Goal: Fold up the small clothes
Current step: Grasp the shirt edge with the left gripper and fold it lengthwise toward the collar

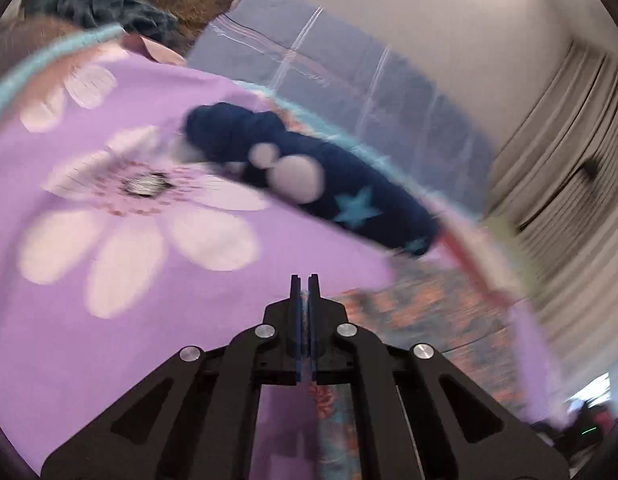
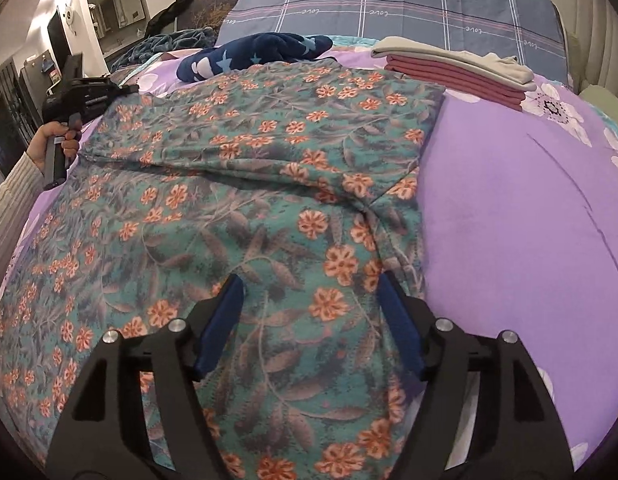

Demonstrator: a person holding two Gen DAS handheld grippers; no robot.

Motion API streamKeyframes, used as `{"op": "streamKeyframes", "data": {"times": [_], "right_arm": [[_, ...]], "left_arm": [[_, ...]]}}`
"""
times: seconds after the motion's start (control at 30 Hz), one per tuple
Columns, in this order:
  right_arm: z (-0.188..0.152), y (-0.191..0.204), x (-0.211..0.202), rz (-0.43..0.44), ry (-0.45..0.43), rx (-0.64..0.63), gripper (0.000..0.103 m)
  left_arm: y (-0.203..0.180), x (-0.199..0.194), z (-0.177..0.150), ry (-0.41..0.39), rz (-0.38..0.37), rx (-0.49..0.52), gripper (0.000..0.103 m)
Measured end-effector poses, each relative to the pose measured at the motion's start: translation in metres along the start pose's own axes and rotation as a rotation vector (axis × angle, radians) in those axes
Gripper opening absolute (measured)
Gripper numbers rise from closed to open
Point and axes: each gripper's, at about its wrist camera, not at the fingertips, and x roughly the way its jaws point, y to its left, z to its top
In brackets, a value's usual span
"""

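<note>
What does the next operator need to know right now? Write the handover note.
Left gripper: shut on floral garment, pinching a fold of its edge.
Right gripper: open, hovering over the garment's near part, holding nothing.
Garment lies spread on the purple bedsheet, partly folded over with a crease across it.
Done: folded stack at far right.
Left: finish this fold; navy star garment lies bunched beyond it, unfolded.

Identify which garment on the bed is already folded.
The pink-and-grey stack at the far right: flat, squared layers. The floral garment lies spread out, and the navy star garment is crumpled.
</note>
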Motion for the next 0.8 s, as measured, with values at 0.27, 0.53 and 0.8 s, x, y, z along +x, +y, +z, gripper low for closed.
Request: {"op": "streamKeyframes", "data": {"times": [0.27,0.53,0.8], "right_arm": [[-0.001,0.000,-0.001,0.005,-0.007,0.000,0.073],[-0.002,-0.002,-0.003,0.023,-0.017,0.015,0.073],[-0.005,-0.008,-0.023,0.009,-0.054,0.065,0.064]], "left_arm": [[0.008,-0.059,-0.013,-0.026,0.001,-0.078,0.039],[-0.053,-0.135,-0.137,0.155,-0.015,0.193,0.070],[-0.056,-0.177,-0.213,0.194,0.028,0.208,0.068]]}}
